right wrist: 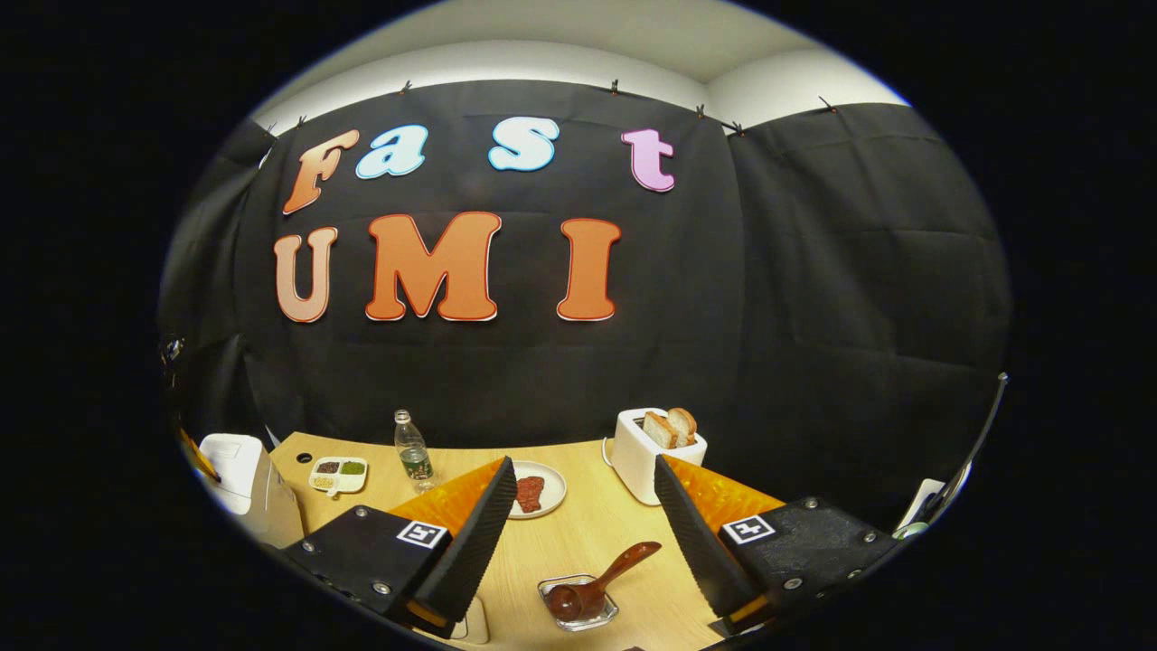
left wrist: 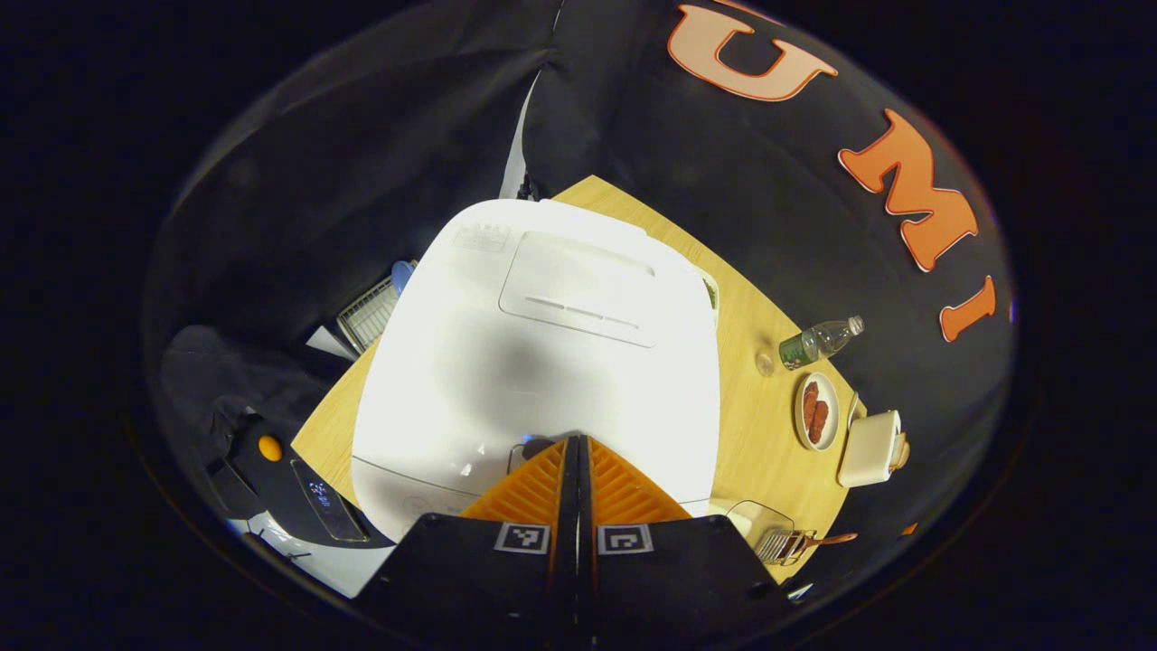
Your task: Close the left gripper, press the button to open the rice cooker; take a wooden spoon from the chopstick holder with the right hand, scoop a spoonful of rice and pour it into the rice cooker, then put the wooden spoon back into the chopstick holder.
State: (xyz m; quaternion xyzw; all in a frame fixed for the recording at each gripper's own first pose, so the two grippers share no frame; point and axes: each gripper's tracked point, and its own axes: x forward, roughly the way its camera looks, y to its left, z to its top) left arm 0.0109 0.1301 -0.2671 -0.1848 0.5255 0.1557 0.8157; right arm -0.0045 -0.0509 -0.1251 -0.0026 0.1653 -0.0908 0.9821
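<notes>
Left gripper (left wrist: 578, 452), clenched, bears on the rice cooker (left wrist: 542, 362) front; button step underway. Right gripper (right wrist: 578, 524) gapes above the wooden spoon (right wrist: 597, 579), next reaching down.

Bare table (right wrist: 587, 533) leads to wooden spoon (right wrist: 597, 579) (toaster (right wrist: 646, 457) behind).

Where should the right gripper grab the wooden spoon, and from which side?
Grip the wooden spoon on its bare handle, which sticks up and out to the right of the small clear holder; the bowl sits down inside. Come from above with the open right gripper, fingers either side of the handle's upper half, probably clear of the holder's rim, then lift along the handle's slant.
</notes>
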